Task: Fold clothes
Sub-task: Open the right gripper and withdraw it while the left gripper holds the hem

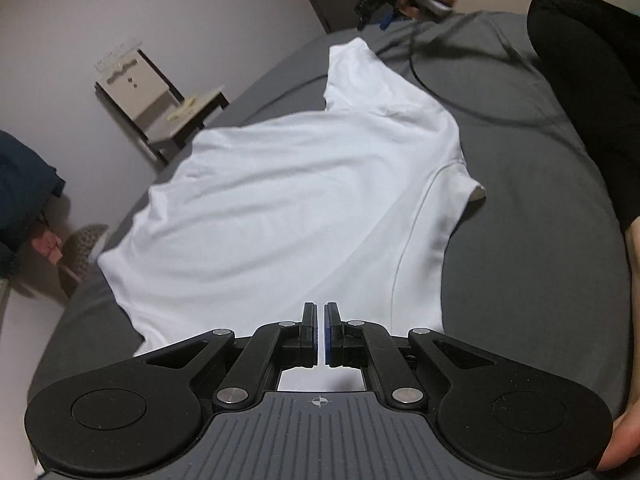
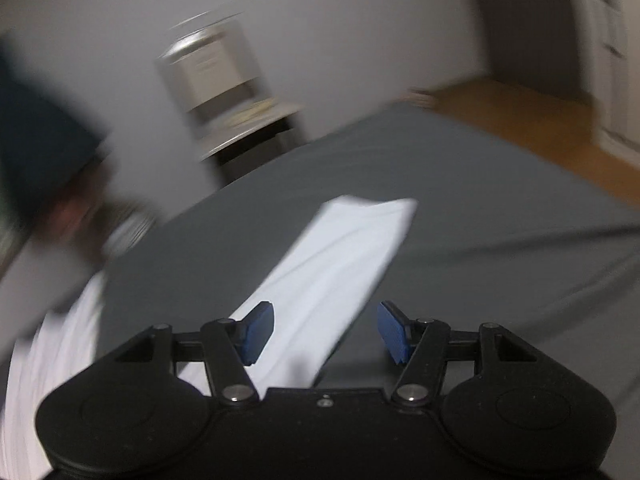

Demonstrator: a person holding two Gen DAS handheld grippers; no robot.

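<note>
Grey bedding point(image 1: 520, 208) fills the left wrist view, a white T-shirt point(image 1: 288, 208) spread flat across it, one sleeve point(image 1: 352, 76) reaching toward the far edge. The left gripper point(image 1: 320, 328) hovers over the shirt's near side, jaws pressed nearly together on nothing. A black cable point(image 1: 460, 92) loops beside the shirt; a small shelf unit point(image 1: 160, 96) stands against the wall. From the blurred right wrist view, the right gripper point(image 2: 326, 330) is spread wide above the sleeve point(image 2: 344, 260), wooden floor point(image 2: 520, 116) beyond the bed.
</note>
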